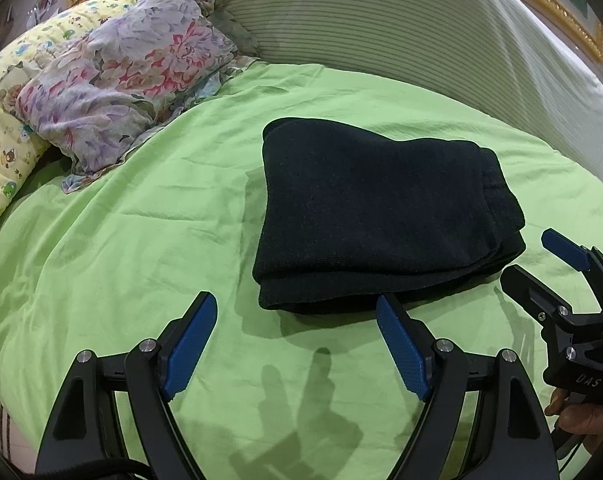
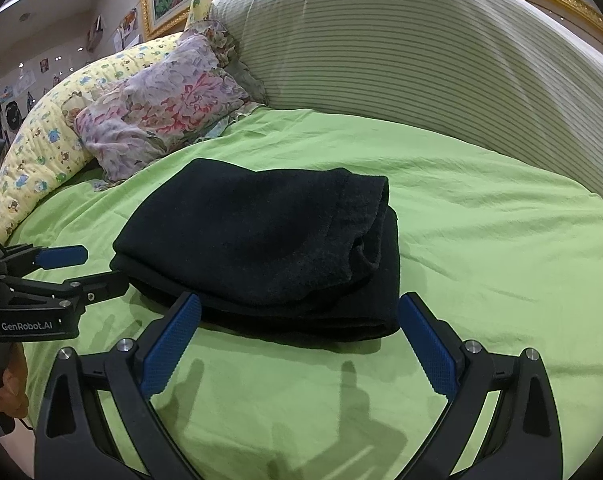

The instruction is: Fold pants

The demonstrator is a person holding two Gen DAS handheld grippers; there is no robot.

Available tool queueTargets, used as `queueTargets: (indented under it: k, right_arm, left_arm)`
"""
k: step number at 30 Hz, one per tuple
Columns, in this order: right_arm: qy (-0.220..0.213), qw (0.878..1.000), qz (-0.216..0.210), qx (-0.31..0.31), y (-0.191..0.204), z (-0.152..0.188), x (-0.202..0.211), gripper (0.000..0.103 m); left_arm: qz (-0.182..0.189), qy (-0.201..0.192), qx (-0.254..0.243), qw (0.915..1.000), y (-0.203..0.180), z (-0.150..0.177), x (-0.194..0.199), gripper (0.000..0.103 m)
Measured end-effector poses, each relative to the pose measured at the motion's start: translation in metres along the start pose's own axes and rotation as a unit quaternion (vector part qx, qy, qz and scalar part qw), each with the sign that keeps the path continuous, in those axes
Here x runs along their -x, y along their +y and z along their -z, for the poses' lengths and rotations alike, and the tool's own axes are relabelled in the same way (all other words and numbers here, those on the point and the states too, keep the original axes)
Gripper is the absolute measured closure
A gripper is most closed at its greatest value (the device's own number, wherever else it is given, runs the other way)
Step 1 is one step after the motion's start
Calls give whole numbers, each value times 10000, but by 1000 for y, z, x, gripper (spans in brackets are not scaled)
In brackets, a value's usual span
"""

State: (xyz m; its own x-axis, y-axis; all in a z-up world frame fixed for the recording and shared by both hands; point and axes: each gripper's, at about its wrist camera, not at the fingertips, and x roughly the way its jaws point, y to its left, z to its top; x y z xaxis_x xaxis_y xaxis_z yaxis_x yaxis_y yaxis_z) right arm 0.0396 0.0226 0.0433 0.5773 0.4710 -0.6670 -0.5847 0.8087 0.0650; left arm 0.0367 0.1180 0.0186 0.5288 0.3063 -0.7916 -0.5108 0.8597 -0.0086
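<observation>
The black pants (image 1: 381, 216) lie folded into a thick rectangular bundle on the green bed sheet (image 1: 141, 240); they also show in the right wrist view (image 2: 261, 248). My left gripper (image 1: 297, 304) is open and empty, just in front of the bundle's near edge. My right gripper (image 2: 301, 304) is open and empty, its fingertips on either side of the bundle's near right corner. The right gripper also shows in the left wrist view (image 1: 529, 256), beside the bundle's right end. The left gripper shows in the right wrist view (image 2: 101, 266) at the bundle's left end.
A floral pillow (image 1: 121, 88) and a yellow cartoon-print quilt (image 1: 1, 152) lie at the back left. A striped padded headboard (image 1: 421, 40) curves along the back and right. Bare green sheet (image 2: 501, 260) lies right of the pants.
</observation>
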Motion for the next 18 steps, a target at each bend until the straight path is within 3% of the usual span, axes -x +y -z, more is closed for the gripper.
queueTargets:
  k: [18]
  right_arm:
    - [22, 10000, 39, 26, 0, -3, -3, 4]
  left_arm:
    - [-40, 19, -61, 10000, 1, -2, 1, 21]
